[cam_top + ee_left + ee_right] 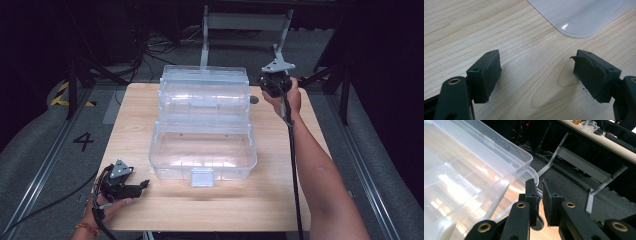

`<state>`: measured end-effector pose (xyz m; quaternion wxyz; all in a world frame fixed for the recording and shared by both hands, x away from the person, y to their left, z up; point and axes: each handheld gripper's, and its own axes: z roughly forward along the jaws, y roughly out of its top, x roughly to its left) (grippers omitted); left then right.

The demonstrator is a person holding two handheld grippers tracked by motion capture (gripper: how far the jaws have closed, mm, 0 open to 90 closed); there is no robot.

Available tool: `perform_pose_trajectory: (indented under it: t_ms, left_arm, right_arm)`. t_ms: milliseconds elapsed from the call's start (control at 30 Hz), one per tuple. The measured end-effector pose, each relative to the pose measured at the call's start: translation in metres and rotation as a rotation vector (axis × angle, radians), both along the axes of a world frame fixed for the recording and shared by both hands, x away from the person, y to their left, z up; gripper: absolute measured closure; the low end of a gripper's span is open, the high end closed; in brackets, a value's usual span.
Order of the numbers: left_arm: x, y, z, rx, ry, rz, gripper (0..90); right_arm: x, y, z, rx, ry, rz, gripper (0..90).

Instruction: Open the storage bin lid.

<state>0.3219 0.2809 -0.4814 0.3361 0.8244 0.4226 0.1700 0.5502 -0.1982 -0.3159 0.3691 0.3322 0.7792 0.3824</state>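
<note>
A clear plastic tiered box (202, 125) stands open in the middle of the wooden table (135, 115), its trays stepped back and its front latch (202, 177) facing me. My right gripper (264, 81) is at the box's far right corner, above the table. In the right gripper view its jaws (540, 192) stand shut, close beside the clear rim (524, 162); I cannot tell whether they pinch any plastic. My left gripper (142, 185) rests low at the near left of the table, open, with bare wood between its pads (537, 72). A rounded corner of the box (579, 17) lies ahead of it.
A small grey round thing (254, 99) lies on the table just under the right gripper. Beyond the far edge are dark floor, cables (155, 47) and a grey metal table frame (245, 22). Bare wood runs along the left side and the front of the box.
</note>
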Motion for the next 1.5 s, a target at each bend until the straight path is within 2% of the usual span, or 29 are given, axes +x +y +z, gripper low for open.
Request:
perform_pose_trajectory:
  t_ms: [133, 500, 667, 833, 1500]
  left_arm:
    - [-0.001, 0.000, 0.000, 0.002, 0.002, 0.003, 22.4]
    - [-0.003, 0.000, 0.000, 0.000, 0.005, 0.019, 22.5]
    - [-0.003, 0.000, 0.000, 0.000, 0.005, 0.019, 22.4]
    - [-0.003, 0.000, 0.000, -0.001, 0.004, 0.019, 22.4]
    - [-0.003, 0.000, 0.000, 0.003, 0.003, 0.016, 22.4]
  right_arm:
    - [-0.010, -0.006, 0.000, 0.024, 0.006, 0.018, 82.7]
    - [-0.029, -0.009, -0.009, 0.019, 0.024, 0.072, 80.3]
    - [-0.040, -0.010, -0.017, -0.015, 0.037, 0.098, 78.9]
    - [-0.050, -0.015, -0.023, -0.028, 0.055, 0.106, 77.3]
    - [-0.089, -0.041, -0.051, -0.017, 0.090, 0.148, 70.8]
